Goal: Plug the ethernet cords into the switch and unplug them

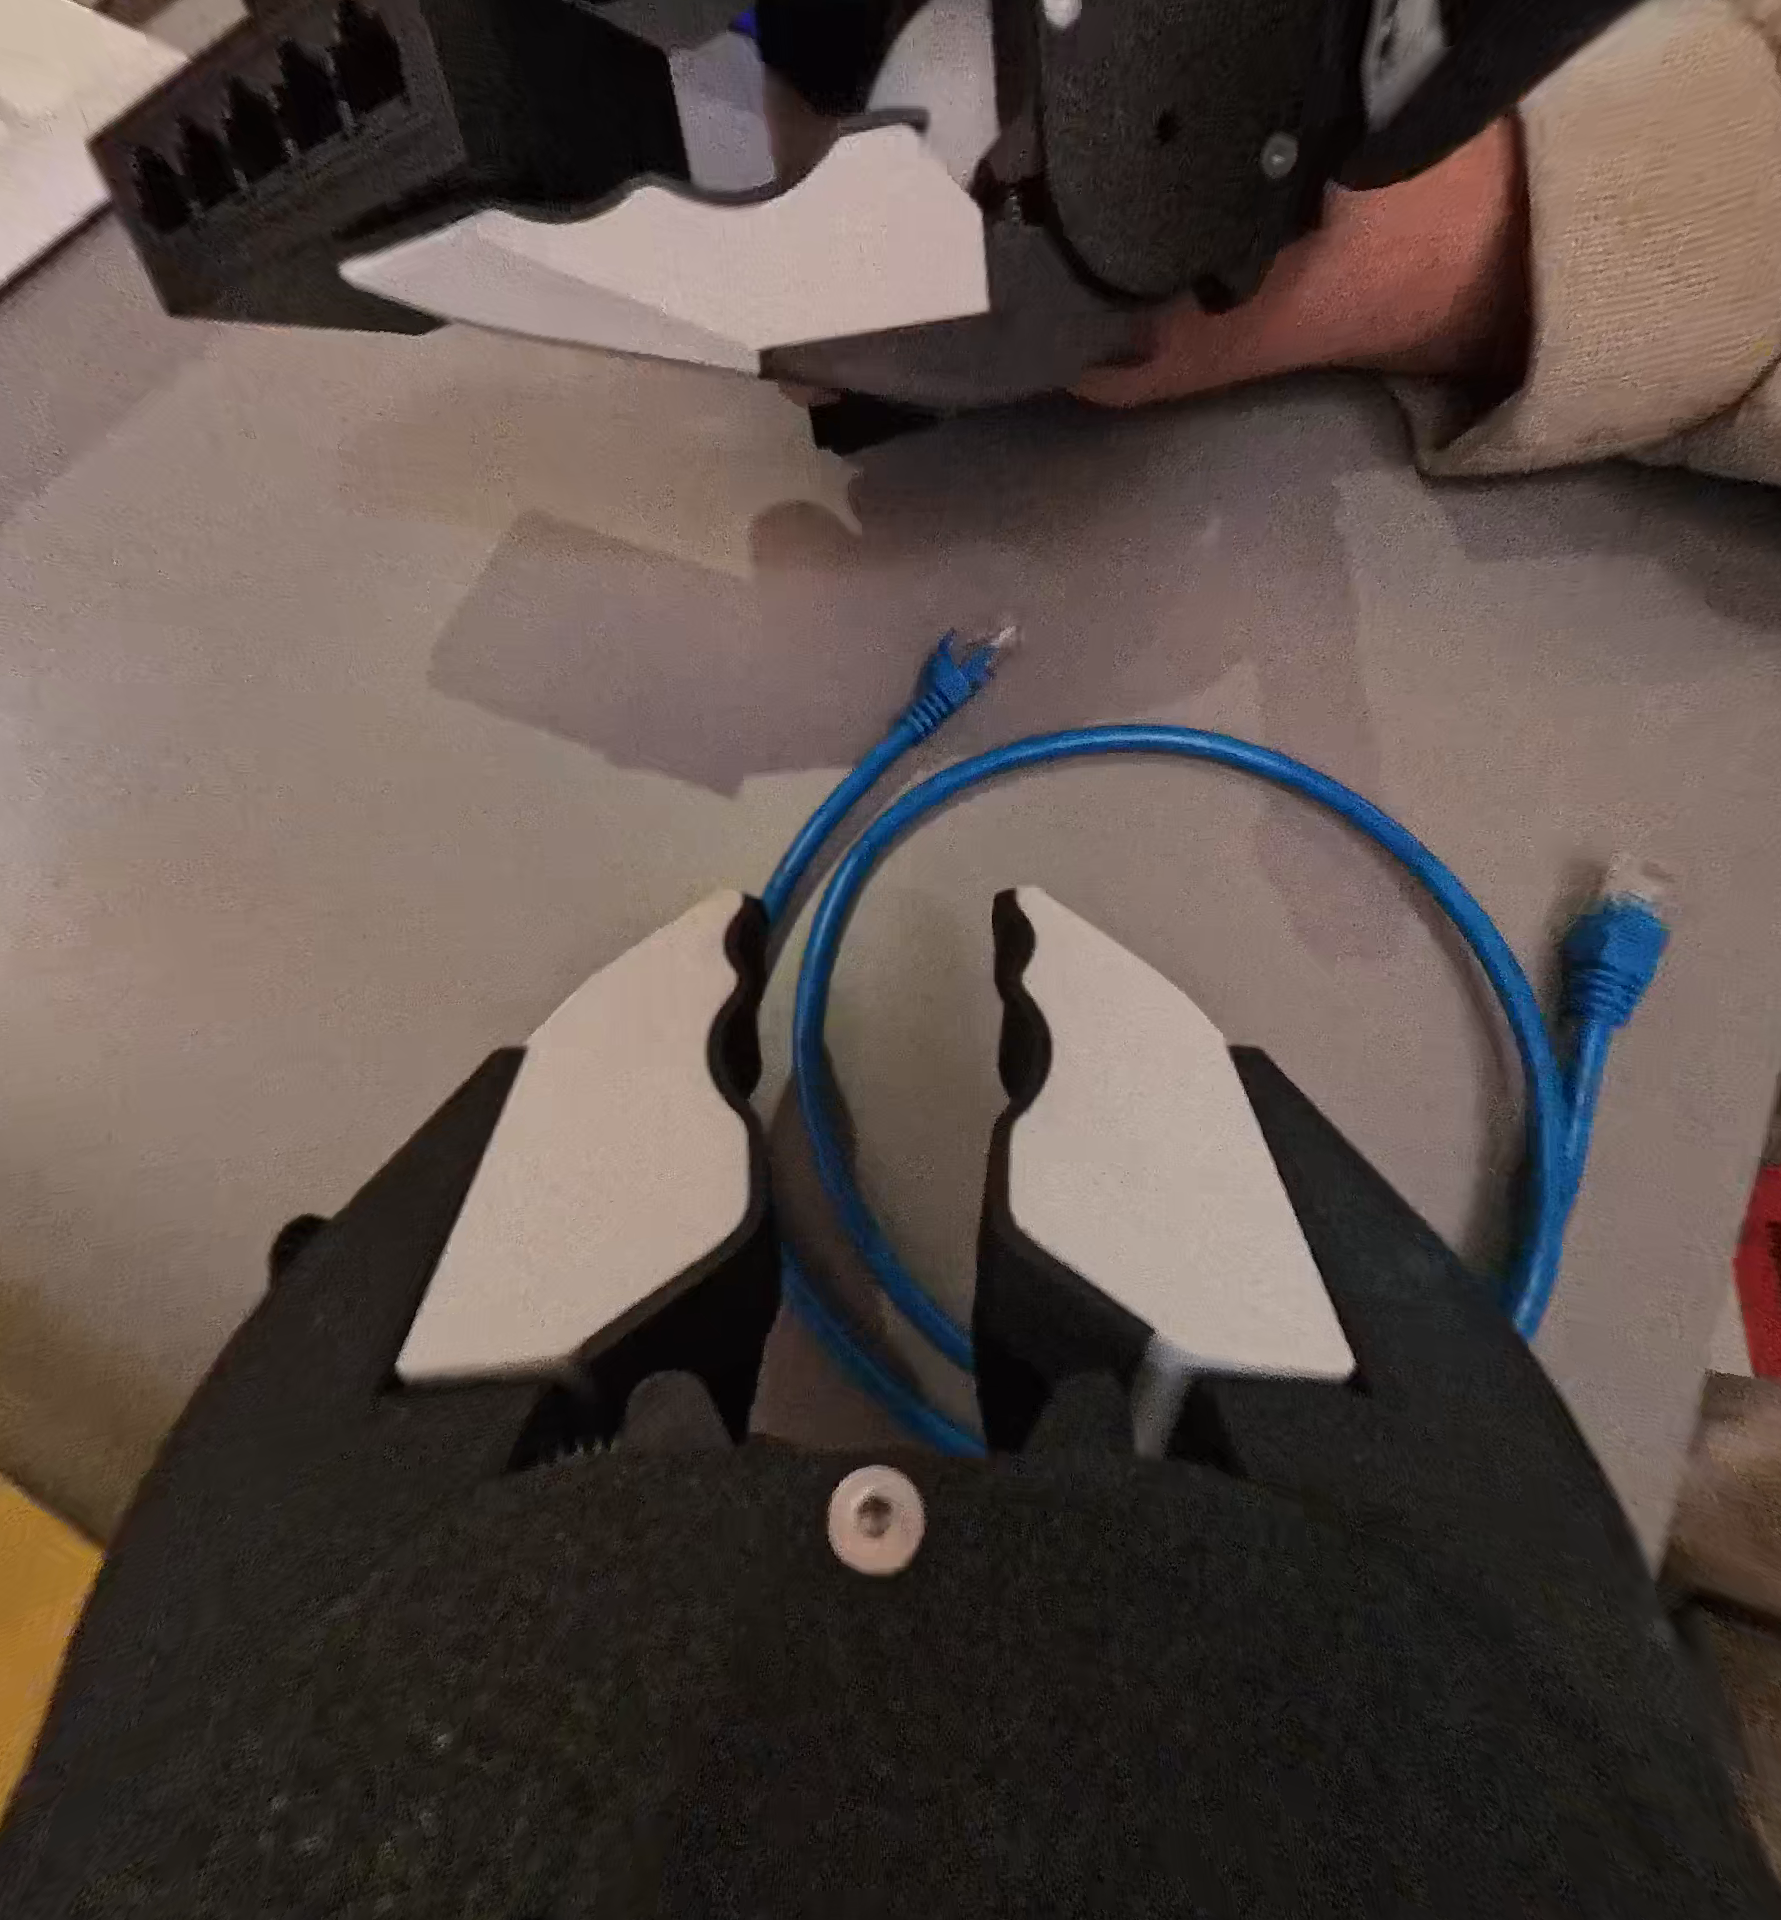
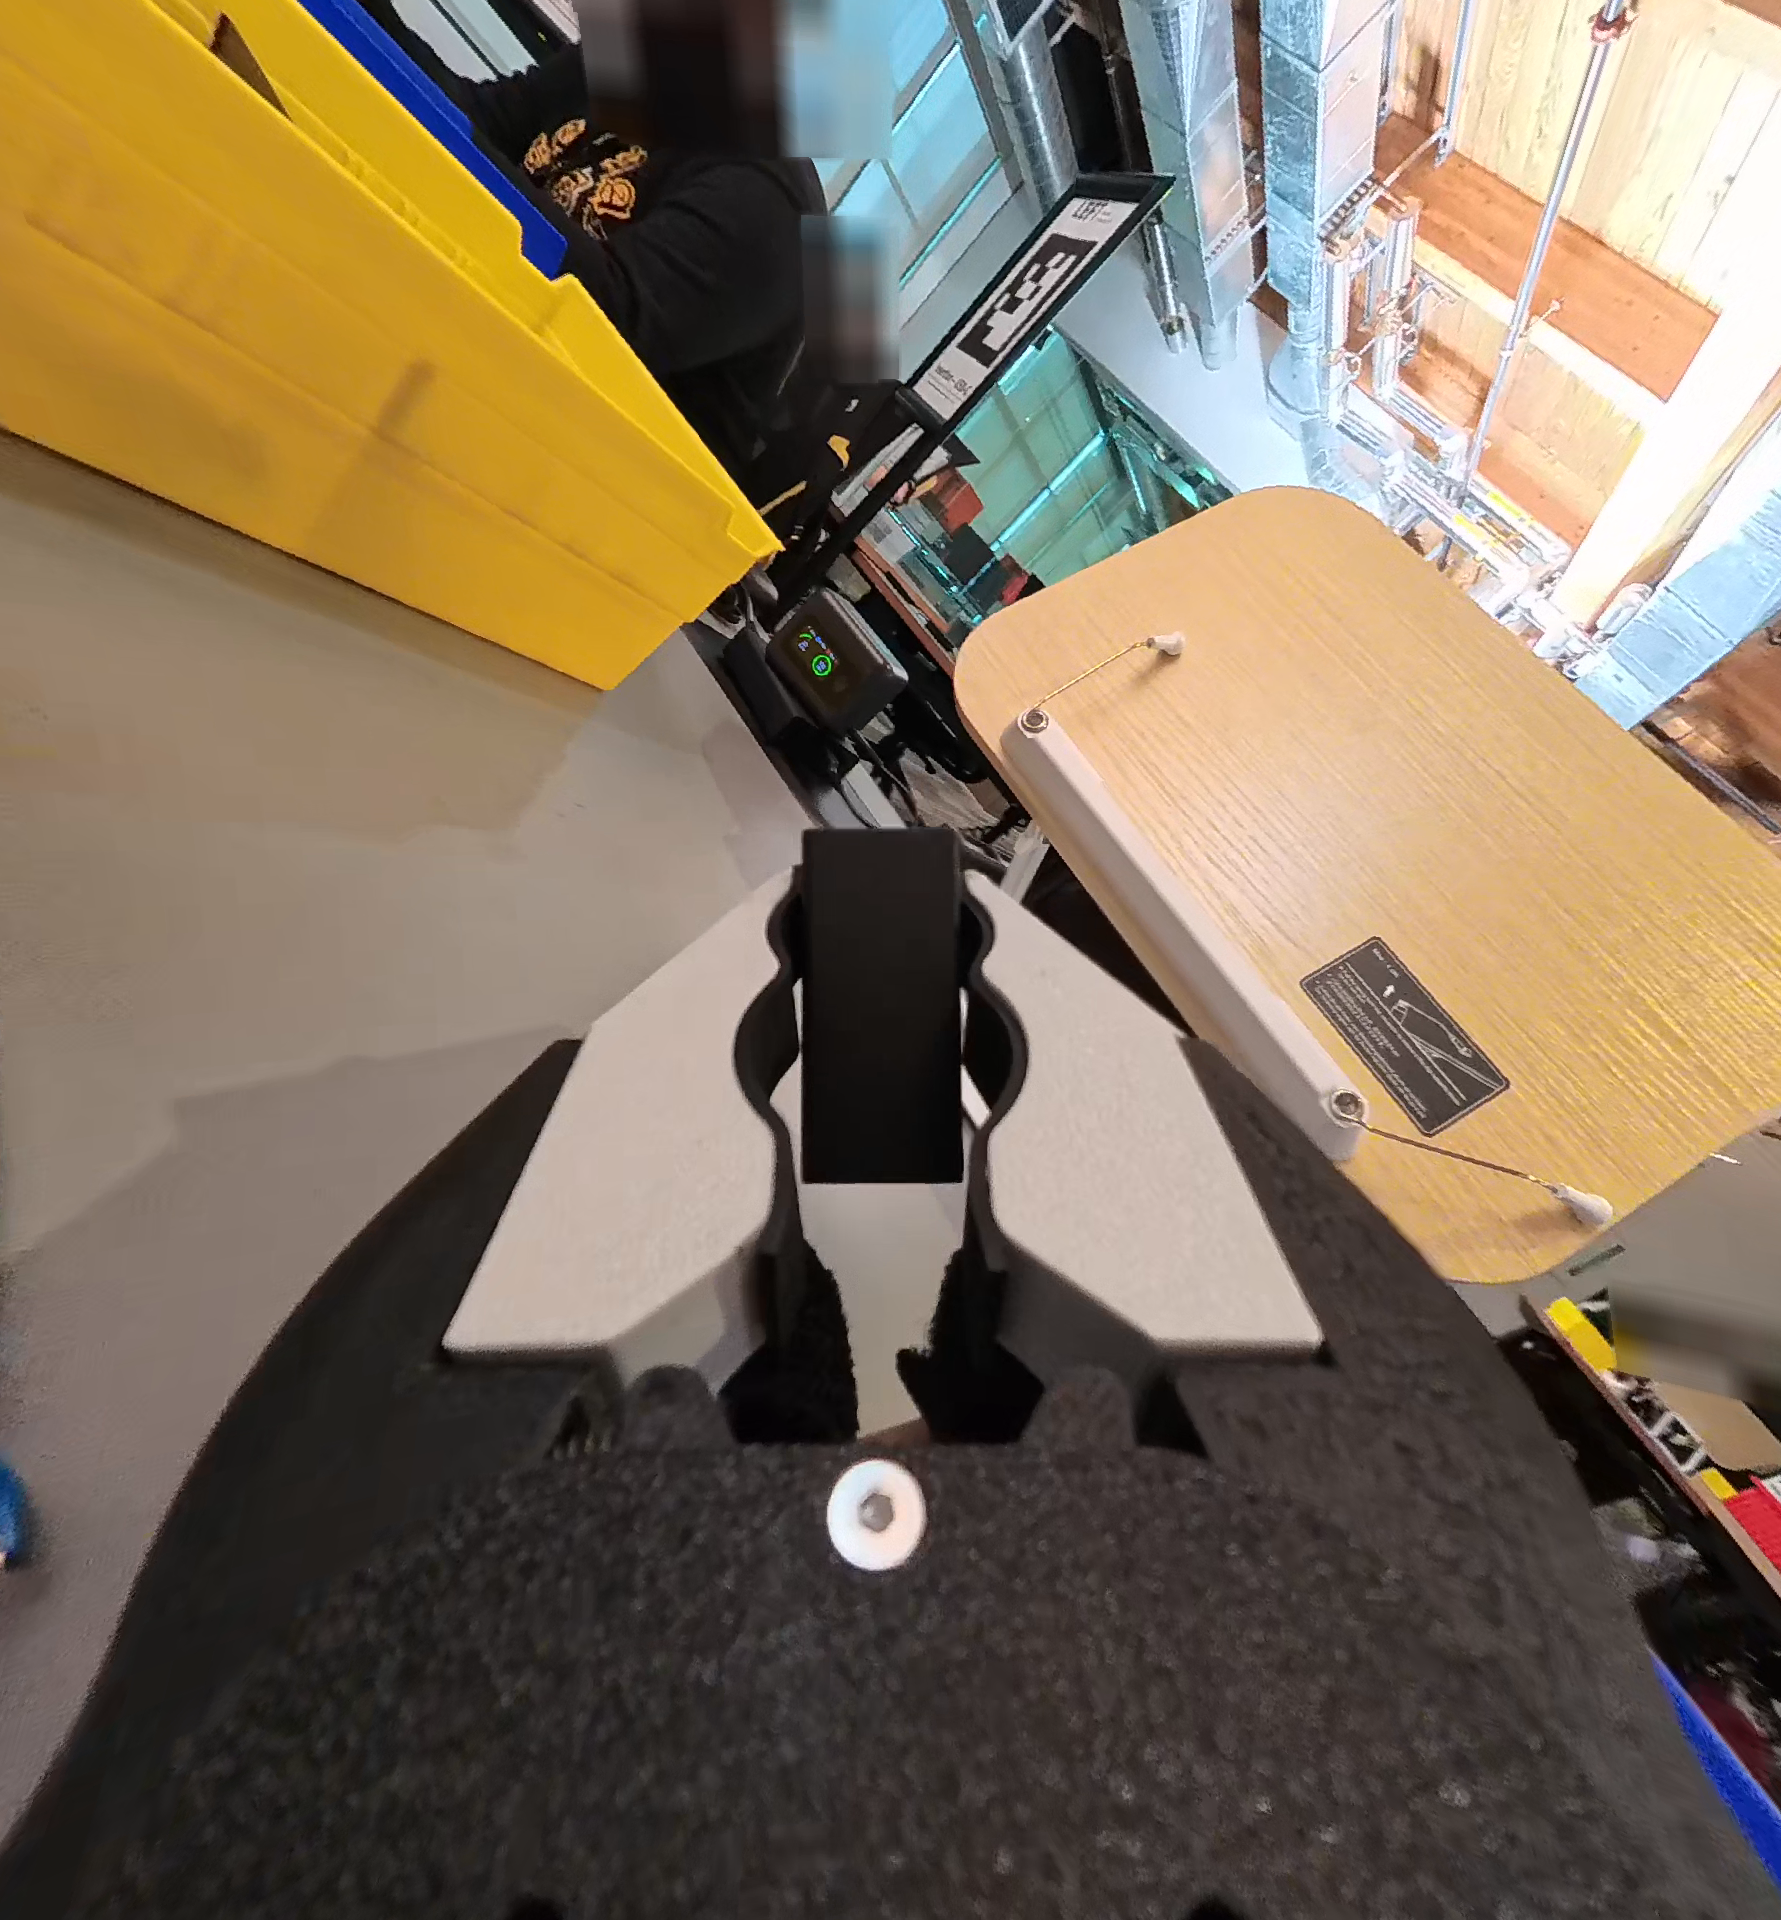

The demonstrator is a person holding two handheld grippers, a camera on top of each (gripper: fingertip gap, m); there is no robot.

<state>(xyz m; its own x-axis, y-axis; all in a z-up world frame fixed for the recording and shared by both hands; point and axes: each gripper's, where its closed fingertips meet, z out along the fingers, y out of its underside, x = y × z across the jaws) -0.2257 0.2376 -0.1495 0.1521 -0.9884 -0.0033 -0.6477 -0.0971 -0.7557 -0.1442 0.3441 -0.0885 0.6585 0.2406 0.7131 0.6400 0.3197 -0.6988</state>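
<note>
**benchrat:** Right under the left hand-held gripper (image 1: pixel 875 935), jaws apart and empty, lies the blue ethernet cord (image 1: pixel 1229 753), looped on the grey surface (image 1: pixel 242 727). One plug (image 1: pixel 953 675) points ahead toward the switch (image 1: pixel 273 177).

**patchpanel:** Right hand-held gripper (image 2: pixel 881 904) is clamped on that switch, ports facing left. The other plug (image 1: pixel 1613 951) sits off right, near the edge. I'd go for the forward one, plenty of room.

Industrial workshop or lab space, exposed silver metal ductwork (image 2: pixel 1312 156) and bare timber ceiling far beyond the claw, stacked yellow plastic bins (image 2: pixel 294 353) up-left, black-and-white fiducial marker board (image 2: pixel 1031 281) ahead
</note>
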